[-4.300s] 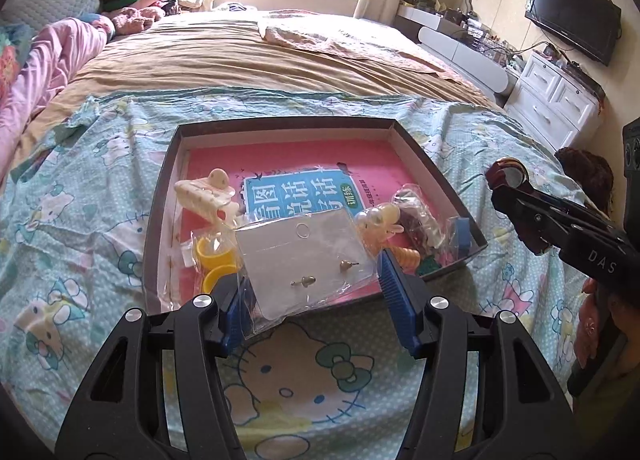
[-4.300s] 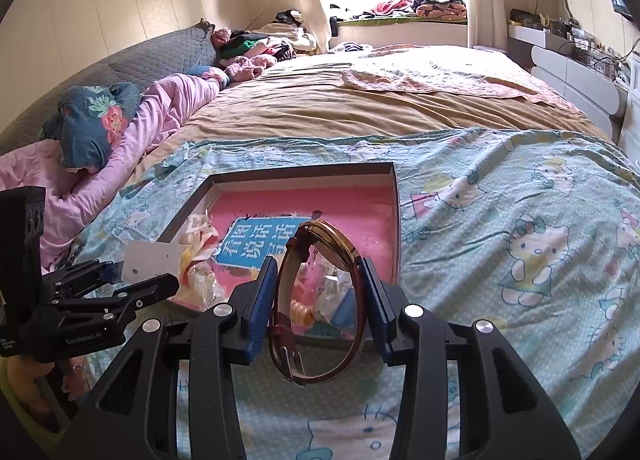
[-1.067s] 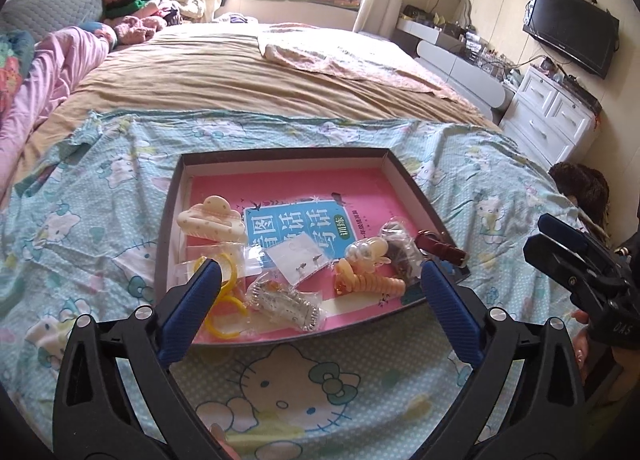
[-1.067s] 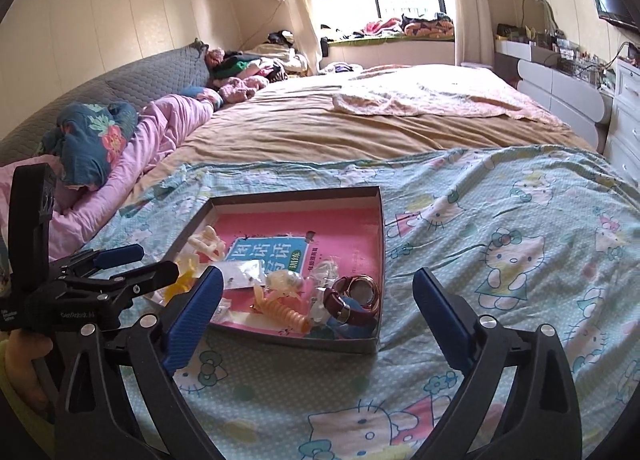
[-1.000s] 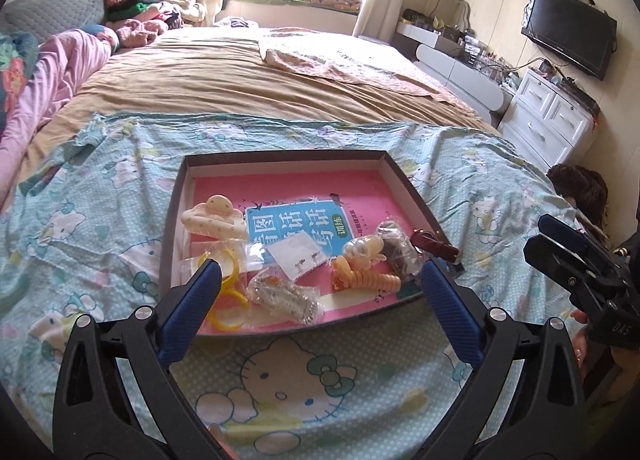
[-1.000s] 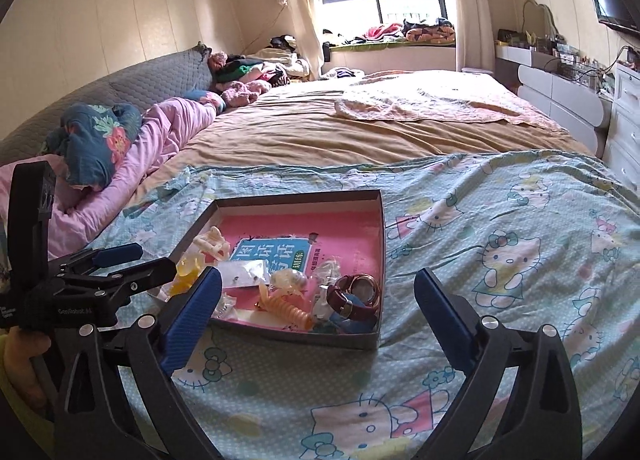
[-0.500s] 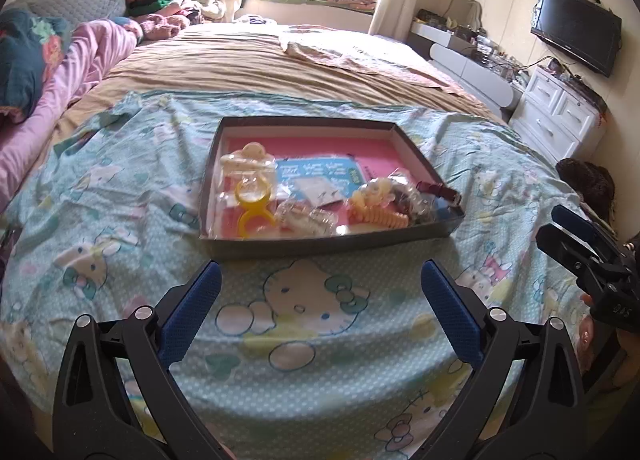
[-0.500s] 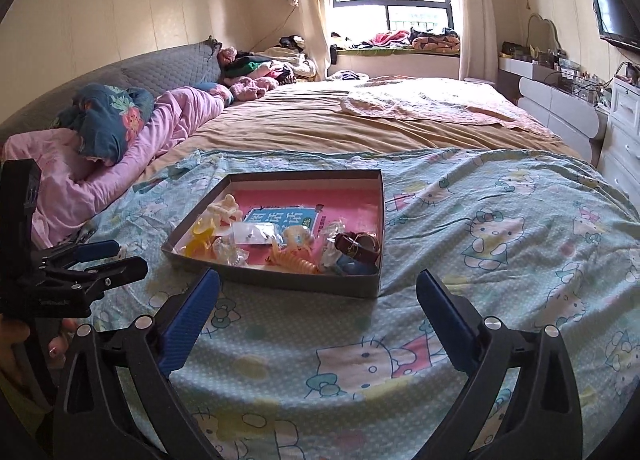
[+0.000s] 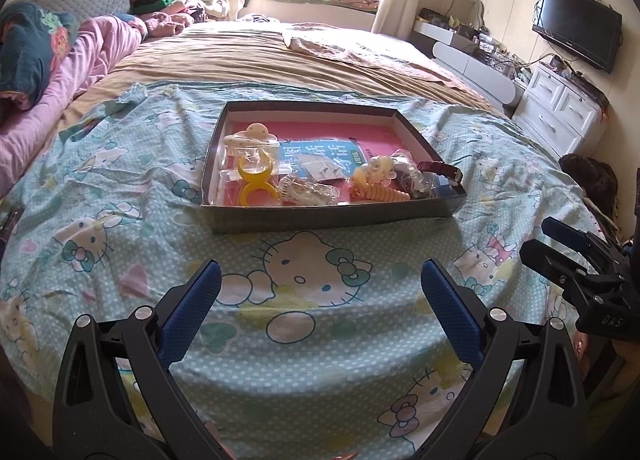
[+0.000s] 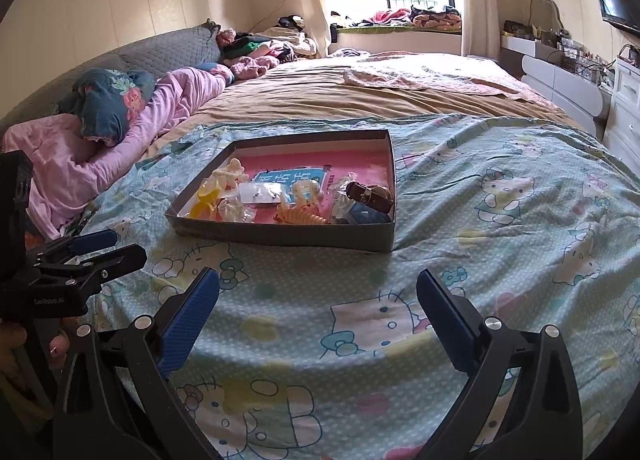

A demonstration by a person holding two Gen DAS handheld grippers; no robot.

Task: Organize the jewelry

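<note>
Both claws are wide open and hold nothing. The left claw (image 9: 320,300) hangs over the sheet (image 9: 120,188), well apart from the box (image 9: 332,216). The right claw (image 10: 318,300) does the same on its side.

All the jewelry sits in the box on the bed. A yellow ring (image 9: 256,180) lies at the left end, with a cream clip (image 9: 252,136) behind it. A little bag of earrings (image 9: 320,168) lies in the middle. An orange spiral (image 9: 380,192) is near the front. A brown watch (image 10: 370,196) lies at the right end. I see nothing loose on the sheet, so I think the tidying is about done.

What could go wrong now? The box sits on a soft bed. If someone leans on the bed or pulls the sheet, the box might tip and things could slide out. The watch looks like it rests high near the right wall, so a bump there might knock it over the edge. The small bags are slippery and might slide too.
</note>
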